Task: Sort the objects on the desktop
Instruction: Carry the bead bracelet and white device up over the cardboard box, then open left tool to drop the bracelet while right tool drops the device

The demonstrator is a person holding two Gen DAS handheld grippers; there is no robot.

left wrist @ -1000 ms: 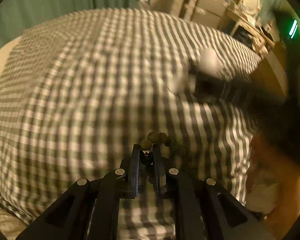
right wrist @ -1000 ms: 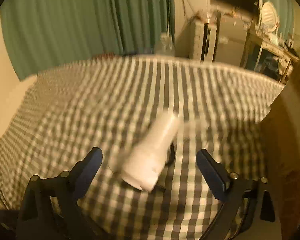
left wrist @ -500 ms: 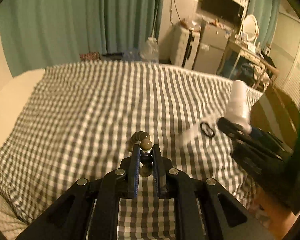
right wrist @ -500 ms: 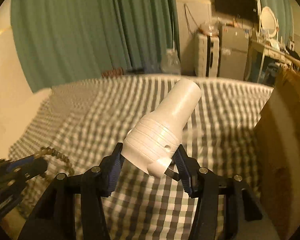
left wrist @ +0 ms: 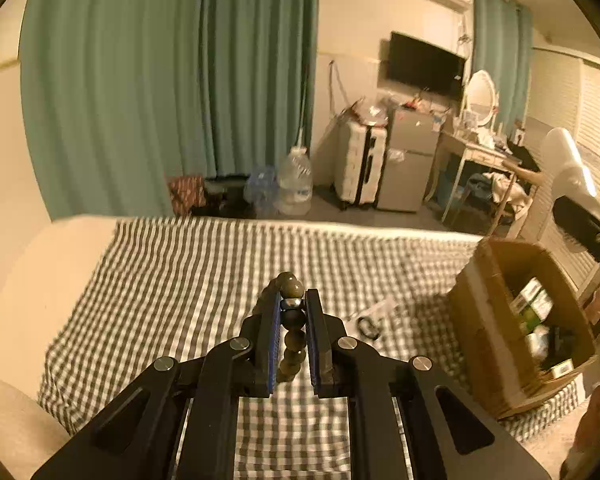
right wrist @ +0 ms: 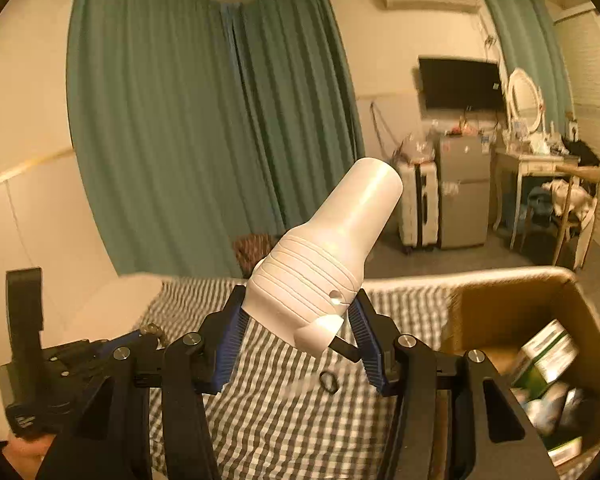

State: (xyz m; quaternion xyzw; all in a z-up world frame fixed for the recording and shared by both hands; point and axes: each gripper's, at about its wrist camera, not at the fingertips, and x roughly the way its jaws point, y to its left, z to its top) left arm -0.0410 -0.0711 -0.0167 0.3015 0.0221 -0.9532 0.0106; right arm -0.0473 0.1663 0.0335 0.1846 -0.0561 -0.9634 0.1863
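A string of dark, olive-brown beads (left wrist: 292, 322) hangs pinched between the fingers of the left gripper (left wrist: 293, 308), which are pressed nearly together on it above the checked cloth (left wrist: 180, 300); a few beads stick out past the fingertips and the rest dangle down between the blue pads. The right gripper (right wrist: 300, 332) grips the wide ribbed end of a white bottle-shaped plastic piece (right wrist: 332, 252), its fingers part-way spread to that width, the narrow end tilting up and away. In the left wrist view this white piece shows at the far right edge. An open cardboard box (left wrist: 484, 320) stands on the right end of the cloth with green-and-white packets (right wrist: 548, 356) inside. A small black ring (left wrist: 366, 326) lies on the cloth between the beads and the box, beside something pale and blurred. Beyond are green curtains (left wrist: 160, 100).
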